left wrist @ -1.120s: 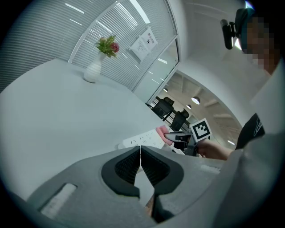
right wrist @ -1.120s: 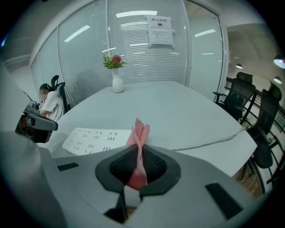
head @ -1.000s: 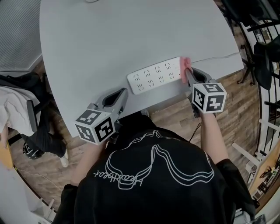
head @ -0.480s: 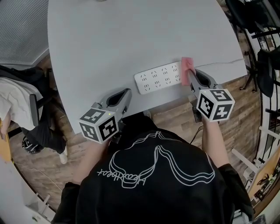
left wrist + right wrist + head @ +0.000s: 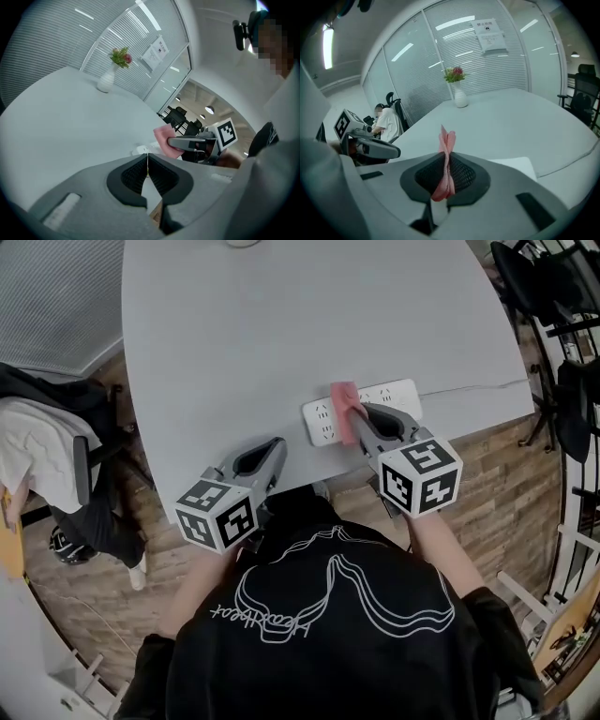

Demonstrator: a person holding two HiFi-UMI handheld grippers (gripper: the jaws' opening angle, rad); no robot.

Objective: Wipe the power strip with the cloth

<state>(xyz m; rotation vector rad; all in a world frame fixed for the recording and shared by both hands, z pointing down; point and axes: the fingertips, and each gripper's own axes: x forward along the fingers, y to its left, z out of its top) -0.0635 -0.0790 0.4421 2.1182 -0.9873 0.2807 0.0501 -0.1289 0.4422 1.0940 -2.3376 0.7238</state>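
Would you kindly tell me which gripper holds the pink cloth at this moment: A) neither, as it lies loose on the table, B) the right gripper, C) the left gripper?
B: the right gripper is shut on the pink cloth over the power strip, while the left gripper is shut with nothing between its jaws.

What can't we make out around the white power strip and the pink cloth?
- Head view: pink cloth and right gripper cover the middle of the white power strip.
- Right gripper view: its own body hides most of the strip.
- Left gripper view: strip tiny, partly behind left gripper.
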